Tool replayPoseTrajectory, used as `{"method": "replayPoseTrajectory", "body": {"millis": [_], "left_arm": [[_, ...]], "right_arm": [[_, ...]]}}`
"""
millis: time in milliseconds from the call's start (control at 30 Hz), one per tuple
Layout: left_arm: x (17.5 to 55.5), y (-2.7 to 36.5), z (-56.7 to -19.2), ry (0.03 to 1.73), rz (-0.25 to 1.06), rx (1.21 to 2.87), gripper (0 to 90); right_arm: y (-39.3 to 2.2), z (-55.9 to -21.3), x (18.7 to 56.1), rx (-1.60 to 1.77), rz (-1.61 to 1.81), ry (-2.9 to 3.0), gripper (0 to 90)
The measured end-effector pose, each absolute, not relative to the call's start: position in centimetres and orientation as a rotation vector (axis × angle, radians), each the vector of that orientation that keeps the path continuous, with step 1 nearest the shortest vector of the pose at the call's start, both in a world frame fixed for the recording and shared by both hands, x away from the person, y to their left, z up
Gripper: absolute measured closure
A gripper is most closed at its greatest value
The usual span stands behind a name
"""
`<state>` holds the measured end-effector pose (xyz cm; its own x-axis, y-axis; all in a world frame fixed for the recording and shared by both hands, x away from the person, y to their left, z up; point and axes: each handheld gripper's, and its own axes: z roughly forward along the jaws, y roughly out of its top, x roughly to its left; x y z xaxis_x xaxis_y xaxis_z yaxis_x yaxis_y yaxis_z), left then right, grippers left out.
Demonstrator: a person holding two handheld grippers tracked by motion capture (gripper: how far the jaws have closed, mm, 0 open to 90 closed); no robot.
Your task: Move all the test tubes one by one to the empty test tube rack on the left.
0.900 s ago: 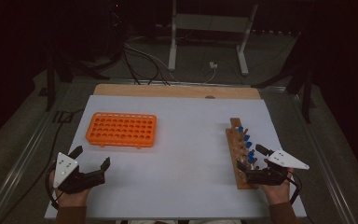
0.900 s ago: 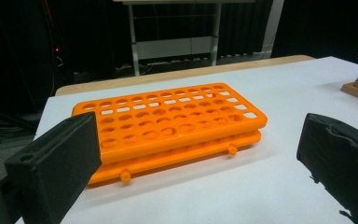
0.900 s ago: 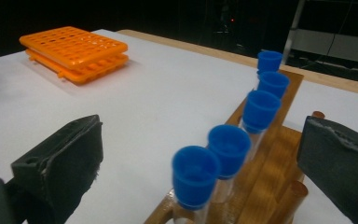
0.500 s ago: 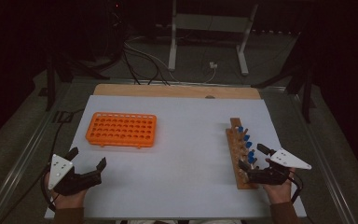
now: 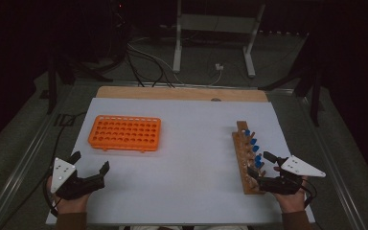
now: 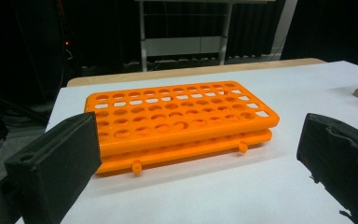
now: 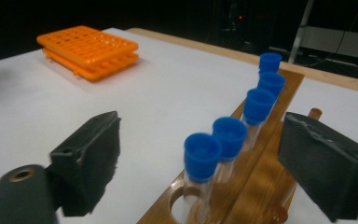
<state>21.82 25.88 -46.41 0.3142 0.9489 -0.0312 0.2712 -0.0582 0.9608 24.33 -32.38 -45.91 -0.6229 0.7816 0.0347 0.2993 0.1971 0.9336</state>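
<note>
My right hand-held gripper (image 7: pixel 200 154) is open, its two black jaws standing either side of the nearest blue-capped tube (image 7: pixel 200 161) without touching it. That tube sits upright at the near end of a row of five in the wooden rack (image 7: pixel 261 154), at the right side of the white desk (image 5: pixel 191 143). Compared with a moment ago this hand has hardly shifted at the rack's near end. My left hand-held gripper (image 5: pixel 88 170) has drifted left and slightly nearer to me; it is wide open, empty, and faces the orange rack (image 6: pixel 177 116), which has no tubes in it. I judge that the first tube is about to be gripped, with the transfer to the orange rack not yet begun.
</note>
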Motion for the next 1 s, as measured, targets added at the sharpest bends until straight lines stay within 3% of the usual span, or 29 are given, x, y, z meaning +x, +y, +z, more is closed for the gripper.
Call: {"method": "replayPoseTrajectory", "body": {"millis": [433, 600, 867, 1000], "left_arm": [[21.8, 25.9, -46.4, 1.157, 0.828, 1.556, 0.3], [21.8, 25.9, -46.5, 1.154, 0.824, 1.561, 0.4], [21.9, 25.7, -46.5, 1.147, 0.823, 1.57, 0.4], [21.9, 25.6, -46.5, 1.147, 0.82, 1.573, 0.4]], "right_arm": [[-32.4, -46.4, 23.3, 1.004, 1.312, 2.09, 43.8], [-32.4, -46.7, 23.0, 0.979, 1.287, 2.121, 62.1], [-32.2, -46.8, 23.2, 0.965, 1.276, 2.116, 74.6], [-32.3, -46.5, 23.2, 0.967, 1.268, 2.107, 76.0]]}}
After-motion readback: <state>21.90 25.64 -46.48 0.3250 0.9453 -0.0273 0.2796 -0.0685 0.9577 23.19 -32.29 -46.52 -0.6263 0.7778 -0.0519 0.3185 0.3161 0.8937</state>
